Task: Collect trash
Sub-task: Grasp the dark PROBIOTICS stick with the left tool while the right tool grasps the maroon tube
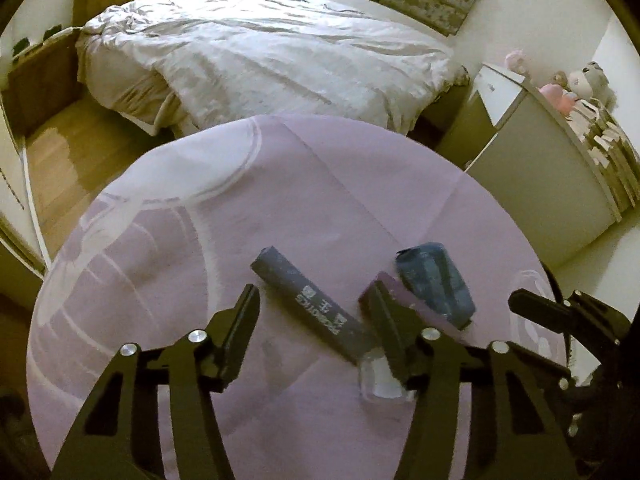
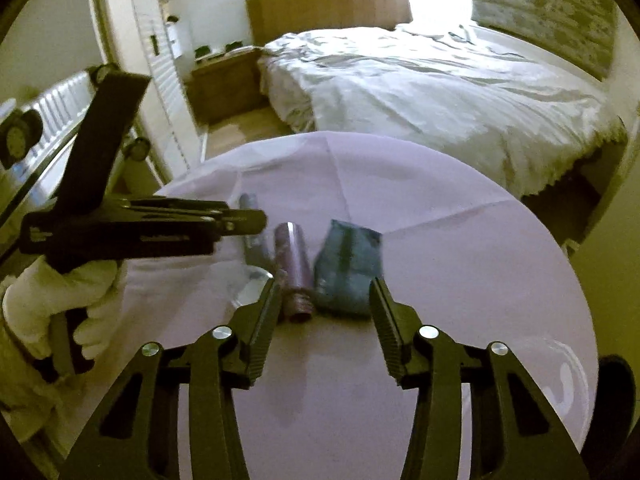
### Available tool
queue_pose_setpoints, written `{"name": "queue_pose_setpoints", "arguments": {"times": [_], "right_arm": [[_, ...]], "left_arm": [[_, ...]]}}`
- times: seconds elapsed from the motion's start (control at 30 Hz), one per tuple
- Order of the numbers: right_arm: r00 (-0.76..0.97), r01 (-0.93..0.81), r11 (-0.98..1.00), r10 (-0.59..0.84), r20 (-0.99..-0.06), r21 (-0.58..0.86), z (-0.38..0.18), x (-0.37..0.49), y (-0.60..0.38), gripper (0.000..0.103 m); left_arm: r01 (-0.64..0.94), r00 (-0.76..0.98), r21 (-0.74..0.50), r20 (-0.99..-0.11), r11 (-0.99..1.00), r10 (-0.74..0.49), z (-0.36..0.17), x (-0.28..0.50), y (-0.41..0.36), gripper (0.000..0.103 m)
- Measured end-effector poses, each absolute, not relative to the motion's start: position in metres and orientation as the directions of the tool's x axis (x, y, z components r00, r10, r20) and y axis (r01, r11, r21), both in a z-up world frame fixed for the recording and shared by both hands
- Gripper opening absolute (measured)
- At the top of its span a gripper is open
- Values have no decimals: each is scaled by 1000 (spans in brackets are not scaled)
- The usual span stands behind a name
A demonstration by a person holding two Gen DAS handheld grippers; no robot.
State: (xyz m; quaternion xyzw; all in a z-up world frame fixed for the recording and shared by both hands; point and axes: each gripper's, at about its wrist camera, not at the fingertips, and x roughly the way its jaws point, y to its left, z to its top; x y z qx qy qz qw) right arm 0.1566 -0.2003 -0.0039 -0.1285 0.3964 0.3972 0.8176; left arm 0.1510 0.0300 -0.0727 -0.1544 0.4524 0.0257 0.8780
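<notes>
A round table [image 1: 304, 208] with a lilac cloth fills the lower part of both views. On it lie three pieces of trash close together.

In the left wrist view, the left gripper [image 1: 316, 304] has its two fingers spread wide and holds nothing. Between them, a dark box [image 1: 310, 304] with white printed letters lies diagonally, running from 11 o'clock to 5 o'clock. At its lower end, at about 5 o'clock of the view centre, sits a clear plastic piece [image 1: 380, 380], partly under the right finger; I cannot tell if the finger touches it. A crumpled blue bag [image 1: 436, 284] lies just beside the box, toward 3 o'clock, outside the right finger. At the right edge, near 4 o'clock, the black fingers of the right gripper [image 1: 532, 308] enter the view.

In the right wrist view, the right gripper [image 2: 326, 300] is also released, with the fingers wide apart and nothing grasped. Between its fingertips lie a shiny cylindrical tube [image 2: 294, 272] and the blue bag [image 2: 348, 272], side by side and touching or almost touching. The left gripper [image 2: 244, 220] reaches in from 9 o'clock, held by a hand in a white glove [image 2: 52, 304]; its tip hangs over the box.

Behind the table, toward 12 o'clock, stands a bed [image 2: 440, 88] with rumpled white bedding.
</notes>
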Motion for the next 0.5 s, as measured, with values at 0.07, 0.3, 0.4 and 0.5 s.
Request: {"name": "queue_pose_setpoints", "arguments": {"times": [0.07,0.3,0.4,0.5], "right_arm": [[365,-764,638,546,-754,92,-6,156,-188,46],[361,-798,602,517,-776,30,-22,162,-155,38],[364,-802,598,492,-791,3,-31,164,-146,35],[353,-798,603,472,-807,4,-40,169,-142,34]], "left_arm": [[-195,574,-247,-814,949,-93,-79,155,33,51],[-183,594,-198,-803,963,-53,-83,156,30,43],[-157,608,-151,-793,976,-25,-84,155,28,38],[-139,618,-120,-786,983,-9,-86,155,28,35]]}}
